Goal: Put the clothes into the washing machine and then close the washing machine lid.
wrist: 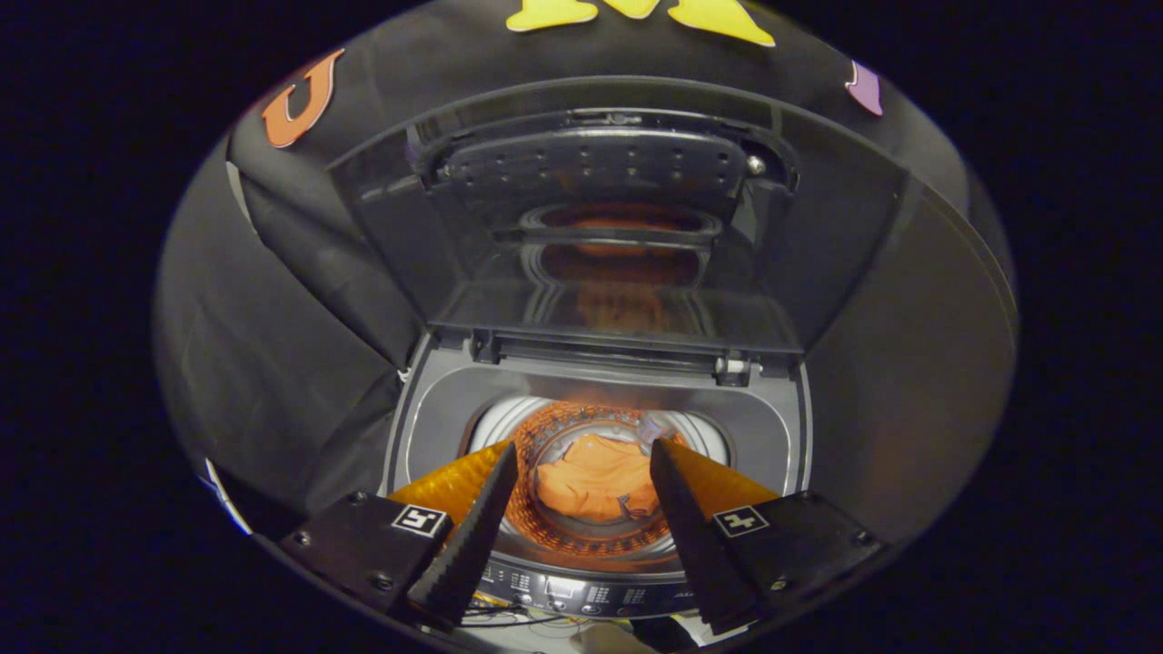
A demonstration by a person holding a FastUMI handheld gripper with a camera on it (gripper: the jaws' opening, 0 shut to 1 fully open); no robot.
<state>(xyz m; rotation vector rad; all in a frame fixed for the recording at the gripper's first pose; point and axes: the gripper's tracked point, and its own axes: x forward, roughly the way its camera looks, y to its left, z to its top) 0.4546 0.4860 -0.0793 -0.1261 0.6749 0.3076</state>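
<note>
Clothes (597, 479) in drum, seemingly beyond tongs (584, 465)

Claw (581, 472) fingers (472, 527) cover both sides of the drum (545, 436); clothes (595, 477) partly hidden between them. Control panel (581, 595) markings too small to tell.

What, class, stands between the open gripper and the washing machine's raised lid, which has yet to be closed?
Nothing visible does. The gripper is open and empty above the drum, where the orange garment already lies. The lid stands upright beyond the fingers, hinged at the machine's back edge, with open space between it and the fingertips.
</note>
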